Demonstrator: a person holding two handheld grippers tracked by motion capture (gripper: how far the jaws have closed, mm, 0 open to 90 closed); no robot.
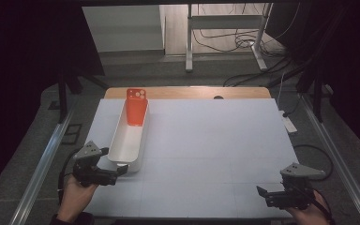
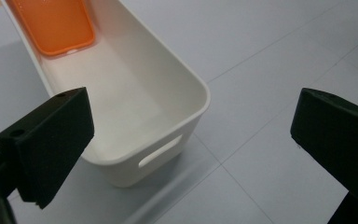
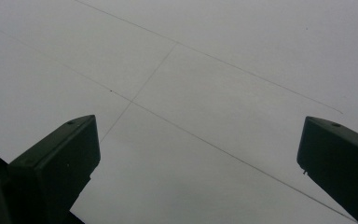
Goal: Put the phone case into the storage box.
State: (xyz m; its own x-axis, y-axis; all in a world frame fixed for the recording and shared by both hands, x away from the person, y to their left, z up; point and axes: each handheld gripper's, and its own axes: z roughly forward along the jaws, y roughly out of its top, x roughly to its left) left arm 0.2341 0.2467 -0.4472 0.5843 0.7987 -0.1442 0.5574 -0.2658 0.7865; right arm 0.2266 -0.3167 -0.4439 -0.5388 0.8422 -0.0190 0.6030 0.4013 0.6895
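White bin point(image 1: 122, 150) is lying lengthwise on the left part of the table point(image 1: 215, 140), its near handle end just beside the left gripper point(image 1: 122, 171), whose jaws are standing spread wide with nothing between them. Across the near edge, well apart from the bin, the right gripper point(image 1: 264, 193) is hovering over bare tabletop, its jaws likewise spread and gripping nothing. Farther back, an orange phone case point(image 1: 136, 107) is leaning inside the bin's far end.

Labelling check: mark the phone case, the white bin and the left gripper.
phone case point(image 1: 136, 107): high view, middle of its orange back.
white bin point(image 2: 165, 150): left gripper view, near end wall by the handle slot.
left gripper point(image 1: 123, 169): high view, between its jaw tips.
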